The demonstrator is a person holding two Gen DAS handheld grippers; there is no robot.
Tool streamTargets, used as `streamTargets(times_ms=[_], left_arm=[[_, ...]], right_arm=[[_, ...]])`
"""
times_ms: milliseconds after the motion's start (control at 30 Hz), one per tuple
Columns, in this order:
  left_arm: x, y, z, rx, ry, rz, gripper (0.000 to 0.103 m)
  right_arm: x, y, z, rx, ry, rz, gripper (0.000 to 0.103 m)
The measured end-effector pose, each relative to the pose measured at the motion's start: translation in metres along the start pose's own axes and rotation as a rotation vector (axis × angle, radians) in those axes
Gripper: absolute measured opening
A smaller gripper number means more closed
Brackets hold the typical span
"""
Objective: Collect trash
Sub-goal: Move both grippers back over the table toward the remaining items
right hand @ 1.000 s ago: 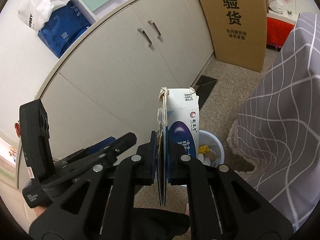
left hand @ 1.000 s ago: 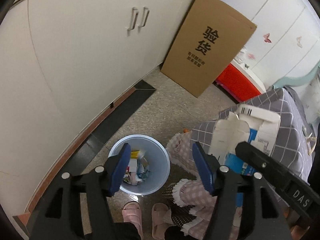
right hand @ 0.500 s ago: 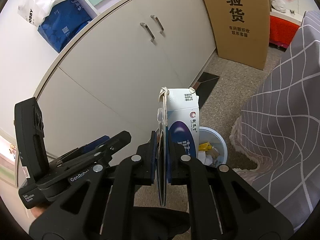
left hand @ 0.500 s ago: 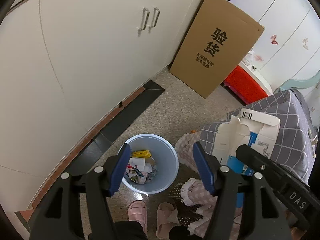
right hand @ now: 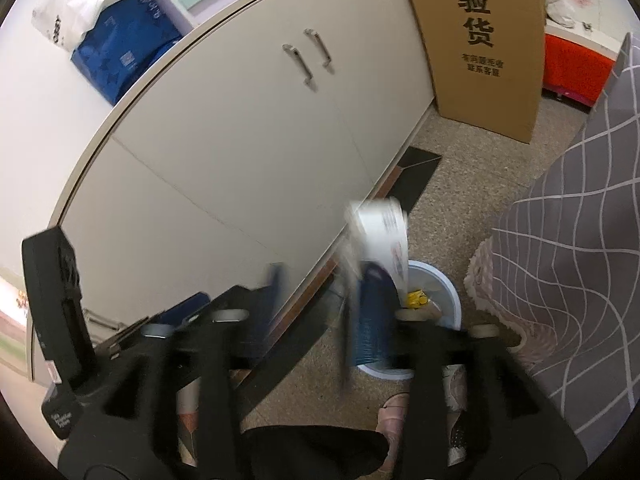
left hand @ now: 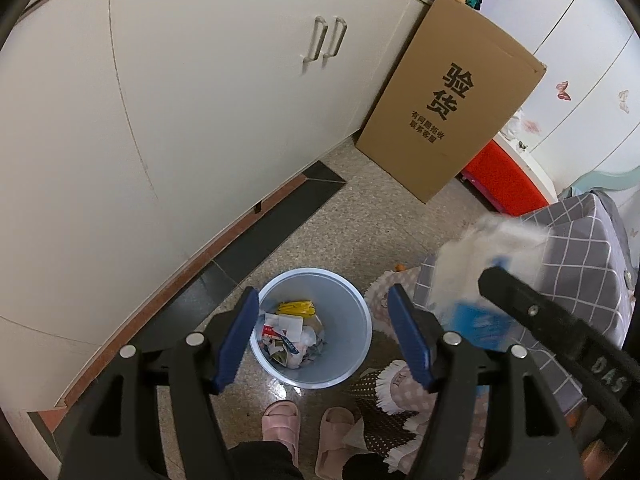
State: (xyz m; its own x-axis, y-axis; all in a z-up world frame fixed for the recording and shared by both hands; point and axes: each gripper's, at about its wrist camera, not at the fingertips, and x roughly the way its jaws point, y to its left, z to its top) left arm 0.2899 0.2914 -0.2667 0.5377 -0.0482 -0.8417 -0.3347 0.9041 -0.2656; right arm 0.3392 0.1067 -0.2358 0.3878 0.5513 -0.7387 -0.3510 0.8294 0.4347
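Milk carton (right hand: pixel 378 280), white & blue, blurred, sits between our right claw (right hand: pixel 340 296) fingers, above the light-blue bin (left hand: pixel 316 372) on the floor. Right claw jaws are opening; pads look clear of the carton. Bin holds paper scraps & a yellow wrapper. Our left claw (left hand: pixel 324 334) is open w/ nothing in it, over the bin. Pink slippers (left hand: pixel 280 420) just beside the bin; cardboard box (left hand: pixel 448 96) leans on the cabinet.

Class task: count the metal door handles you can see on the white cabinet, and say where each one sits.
2: the left handle and the right handle stand upright side by side, high on the white cabinet, left of the cardboard box. Others may lie outside the view.
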Motion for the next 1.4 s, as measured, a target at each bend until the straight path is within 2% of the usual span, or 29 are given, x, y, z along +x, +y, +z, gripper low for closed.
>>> streamTargets(times_ms=[233, 400, 600, 733, 867, 900, 1033, 1233, 1400], left_arm=[[-0.004, 0.002, 0.000, -0.031, -0.005, -0.014, 0.066], [-0.017, -0.004, 0.001, -0.055, -0.025, -0.033, 0.066], [-0.048, -0.030, 0.001, -0.027, -0.080, -0.059, 0.066], [-0.075, -0.068, 0.000, 0.042, -0.126, -0.087, 0.068], [-0.093, -0.108, -0.003, 0.116, -0.166, -0.101, 0.068], [-0.096, -0.118, -0.004, 0.135, -0.173, -0.107, 0.068], [-0.105, -0.173, -0.011, 0.227, -0.189, -0.140, 0.069], [-0.106, -0.248, -0.023, 0.355, -0.189, -0.175, 0.069], [-0.096, -0.296, -0.026, 0.433, -0.185, -0.179, 0.069]], right_arm=[[-0.013, -0.001, 0.000, -0.015, -0.020, -0.019, 0.058], [-0.038, -0.001, 0.002, -0.020, -0.062, -0.040, 0.061], [-0.091, -0.004, 0.005, -0.047, -0.155, -0.071, 0.065], [-0.138, -0.017, 0.005, -0.069, -0.247, -0.140, 0.070], [-0.183, -0.046, 0.002, -0.061, -0.332, -0.248, 0.076], [-0.193, -0.054, 0.001, -0.052, -0.353, -0.273, 0.080], [-0.242, -0.102, -0.006, 0.027, -0.437, -0.399, 0.086], [-0.287, -0.189, -0.020, 0.213, -0.468, -0.523, 0.090], [-0.292, -0.242, -0.021, 0.306, -0.434, -0.638, 0.092]])
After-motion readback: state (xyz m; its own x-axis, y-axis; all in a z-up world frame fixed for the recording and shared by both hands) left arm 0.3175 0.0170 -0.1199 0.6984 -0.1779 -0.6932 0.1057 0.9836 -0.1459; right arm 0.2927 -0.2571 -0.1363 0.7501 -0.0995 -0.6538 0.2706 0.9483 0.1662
